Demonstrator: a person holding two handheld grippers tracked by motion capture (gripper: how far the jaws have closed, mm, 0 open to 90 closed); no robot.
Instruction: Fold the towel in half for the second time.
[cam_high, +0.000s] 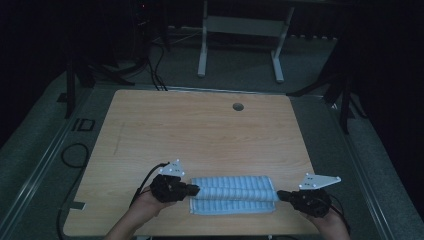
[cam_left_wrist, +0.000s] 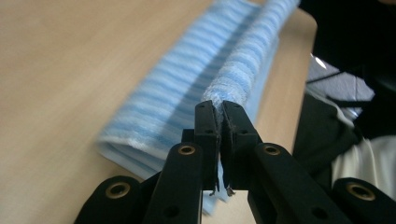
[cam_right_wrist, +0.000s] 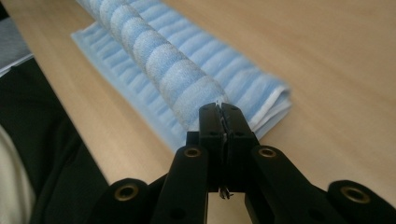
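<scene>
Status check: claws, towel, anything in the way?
Left claw shut on towel end. Right claw shut on the other end. Towel folded, top fold raised between them. Table ahead bare.

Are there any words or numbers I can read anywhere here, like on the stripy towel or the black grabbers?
None: the blue striped towel has stripes only.
None: the left gripper and right gripper are plain black.
None: the wooden table is bare of writing.
</scene>
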